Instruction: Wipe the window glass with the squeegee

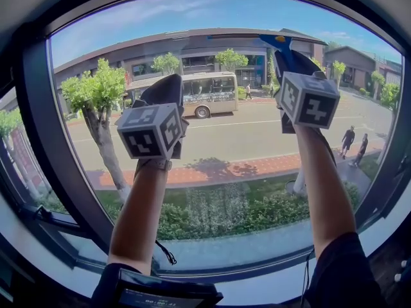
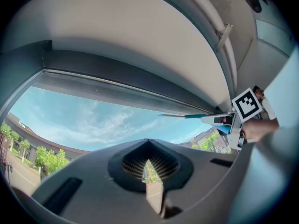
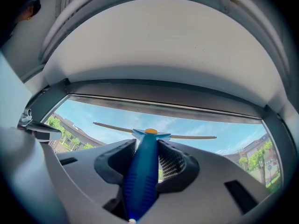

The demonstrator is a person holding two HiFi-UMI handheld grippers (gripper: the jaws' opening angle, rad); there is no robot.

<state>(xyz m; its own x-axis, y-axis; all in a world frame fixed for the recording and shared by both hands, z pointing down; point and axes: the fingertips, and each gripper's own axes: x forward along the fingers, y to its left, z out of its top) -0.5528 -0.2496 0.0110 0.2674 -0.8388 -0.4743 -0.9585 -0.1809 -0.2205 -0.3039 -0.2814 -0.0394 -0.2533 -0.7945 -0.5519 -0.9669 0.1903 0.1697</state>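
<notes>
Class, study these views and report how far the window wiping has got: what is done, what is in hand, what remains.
Done: the right gripper is shut on the squeegee and holds it at the top of the glass. In hand: its blade sits just under the upper frame; contact is unclear. Left: everything below, where no wipe marks show. The left gripper is shut, empty.

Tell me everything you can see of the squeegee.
The squeegee has a glossy blue handle that looks like plastic, a lighter blue head with a yellow-orange cap, and a long thin blade running crosswise. The right gripper is shut on the handle, which runs up between its jaws with the head uppermost. It is held high against the window glass, with the blade just below the dark upper frame. Whether the blade actually touches the glass cannot be told.
</notes>
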